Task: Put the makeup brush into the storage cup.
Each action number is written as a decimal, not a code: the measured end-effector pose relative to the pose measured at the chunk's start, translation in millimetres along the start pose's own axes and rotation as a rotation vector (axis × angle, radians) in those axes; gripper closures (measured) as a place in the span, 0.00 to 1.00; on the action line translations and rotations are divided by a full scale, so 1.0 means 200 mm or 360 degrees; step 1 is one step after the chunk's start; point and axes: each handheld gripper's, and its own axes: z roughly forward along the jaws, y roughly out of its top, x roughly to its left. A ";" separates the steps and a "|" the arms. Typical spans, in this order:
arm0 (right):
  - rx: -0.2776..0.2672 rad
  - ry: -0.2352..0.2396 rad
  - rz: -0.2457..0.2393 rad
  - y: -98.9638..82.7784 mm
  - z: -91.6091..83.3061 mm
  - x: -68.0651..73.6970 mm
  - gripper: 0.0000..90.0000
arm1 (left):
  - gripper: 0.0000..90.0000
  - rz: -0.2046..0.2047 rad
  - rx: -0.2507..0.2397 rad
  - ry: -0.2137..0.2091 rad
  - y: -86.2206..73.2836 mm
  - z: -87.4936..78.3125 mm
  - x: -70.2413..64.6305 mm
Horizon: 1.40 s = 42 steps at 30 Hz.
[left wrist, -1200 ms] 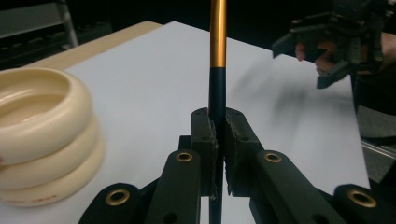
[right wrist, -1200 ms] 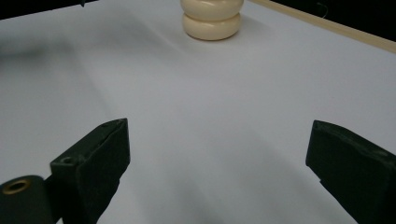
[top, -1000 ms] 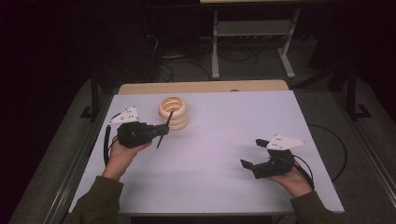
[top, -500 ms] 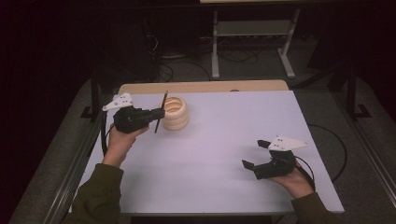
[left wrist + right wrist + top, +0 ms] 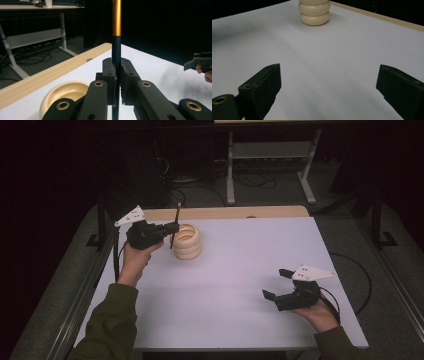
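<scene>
A cream ribbed holder (image 5: 187,241) made of stacked rings stands at the back left of the white table (image 5: 240,285). My left gripper (image 5: 171,228) is shut on a thin stick (image 5: 175,222), dark below with an orange upper part, held nearly upright just left of the holder. In the left gripper view the stick (image 5: 116,37) rises between the pressed pads, and the holder's open mouth (image 5: 65,93) lies below left. My right gripper (image 5: 276,284) rests open at the front right, nothing between its jaws. The right gripper view has the holder (image 5: 314,11) far ahead.
A wooden strip (image 5: 225,212) edges the table's far side. Beyond it a metal frame (image 5: 265,160) and cables lie on the dark floor. Rails run along both table sides.
My left gripper has carried the stick up and toward the back, and turned it from a slant to nearly upright beside the holder. The right gripper has stayed put.
</scene>
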 end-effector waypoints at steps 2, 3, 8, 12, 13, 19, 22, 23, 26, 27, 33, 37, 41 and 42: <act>-0.0007 0.0007 0.0007 0.00 0.00 0.00 0.06 | 0.93 0.0001 -0.0003 0.0000 0.00 0.01 0.01; -0.0011 0.0011 0.0011 0.00 0.00 0.00 0.06 | 0.93 0.0001 -0.0002 0.0007 0.00 0.02 0.02; -0.0004 0.0014 0.0006 0.00 0.00 0.00 0.06 | 0.93 -0.0013 -0.0024 0.0016 -0.01 0.06 0.07; -0.0005 0.0013 0.0003 0.01 0.00 0.00 0.06 | 0.93 -0.0015 -0.0028 0.0025 -0.01 0.09 0.11; -0.0004 0.0011 0.0004 0.01 0.00 0.00 0.06 | 0.93 -0.0015 -0.0030 0.0034 -0.01 0.09 0.11; 0.0001 0.0015 0.0011 0.01 0.00 0.00 0.06 | 0.93 -0.0032 -0.0059 0.0045 -0.01 0.13 0.16; 0.0013 0.0021 0.0008 0.01 0.01 0.01 0.06 | 0.93 -0.0045 -0.0062 0.0058 -0.03 0.15 0.17; 0.0013 0.0021 0.0006 0.01 0.01 0.01 0.06 | 0.93 -0.0036 -0.0051 0.0066 -0.03 0.16 0.18; 0.0013 0.0024 0.0005 0.01 0.01 0.01 0.06 | 0.93 -0.0035 -0.0057 0.0075 -0.04 0.17 0.20; 0.0014 0.0026 0.0004 0.00 0.01 0.01 0.06 | 0.93 -0.0039 -0.0063 0.0077 -0.05 0.17 0.20; 0.0012 0.0029 0.0008 0.00 0.01 0.00 0.06 | 0.93 -0.0041 -0.0055 0.0086 -0.07 0.20 0.23; 0.0016 0.0036 0.0009 0.00 0.01 0.00 0.06 | 0.93 -0.0055 -0.0039 0.0100 -0.10 0.23 0.24; 0.0021 0.0041 0.0007 0.00 0.01 0.01 0.06 | 0.93 -0.0053 -0.0010 0.0114 -0.12 0.25 0.25; 0.0022 0.0041 0.0006 0.00 0.01 0.01 0.06 | 0.93 -0.0056 -0.0008 0.0114 -0.12 0.25 0.25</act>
